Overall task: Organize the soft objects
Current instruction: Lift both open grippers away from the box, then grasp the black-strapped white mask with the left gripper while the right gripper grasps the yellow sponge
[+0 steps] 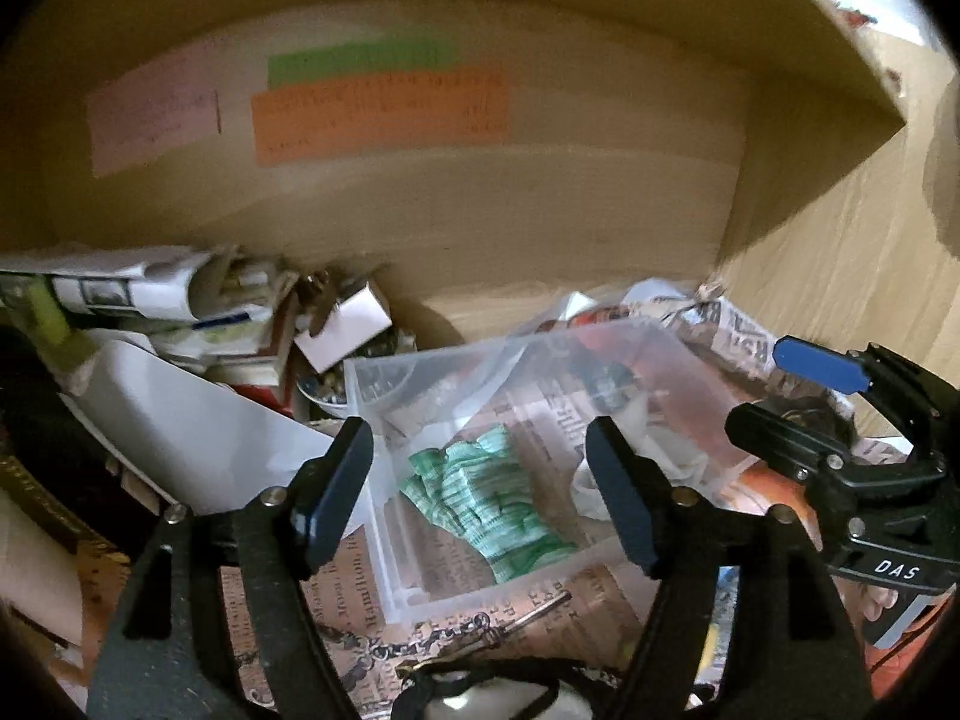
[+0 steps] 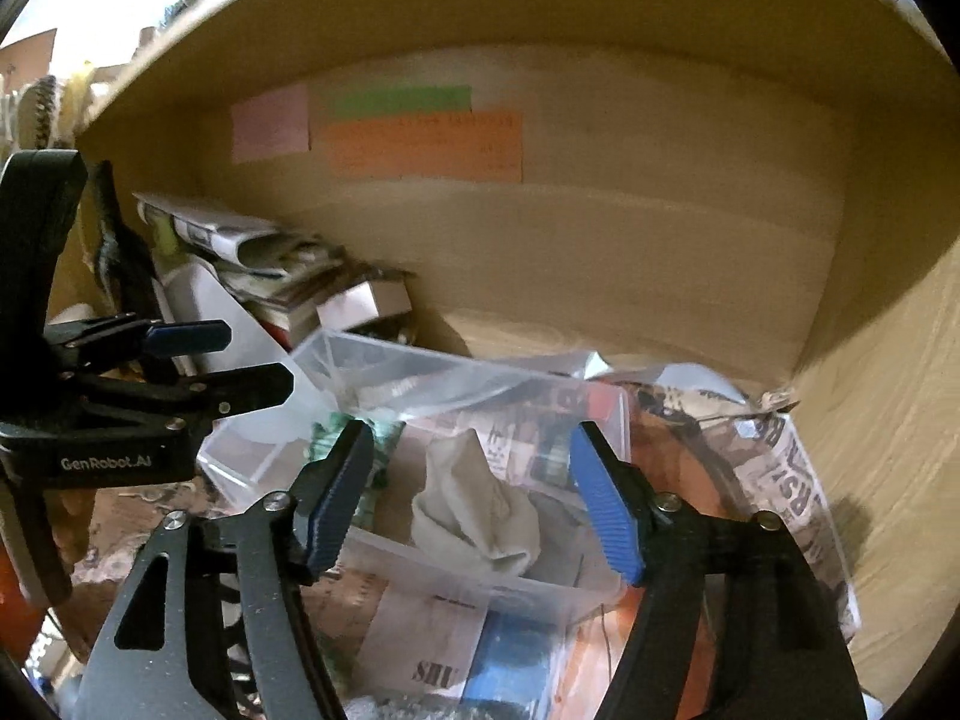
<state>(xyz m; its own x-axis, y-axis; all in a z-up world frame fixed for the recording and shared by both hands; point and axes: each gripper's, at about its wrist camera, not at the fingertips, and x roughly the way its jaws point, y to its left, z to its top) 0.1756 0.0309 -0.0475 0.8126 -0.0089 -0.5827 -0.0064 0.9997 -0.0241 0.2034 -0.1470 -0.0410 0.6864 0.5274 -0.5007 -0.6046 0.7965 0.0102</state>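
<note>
Hovering wide open and empty above the bin [image 1: 384, 384]: left gripper [image 1: 480, 492], right gripper [image 2: 471, 495]. Lying inside already: green cloth [image 1: 486, 498], smaller white cloth [image 2: 474, 504]. Looking nearly done, judging by no loose cloths outside.

The right hand-held gripper [image 1: 825, 420] carries the white letters "DAS" on its black body. The left hand-held gripper [image 2: 252, 366] carries "GenRobot.AI". The newspaper [image 1: 354, 594] shows "Hamilton" (other print is too blurred). The coloured paper notes [image 1: 378, 120] cannot be read.
</note>
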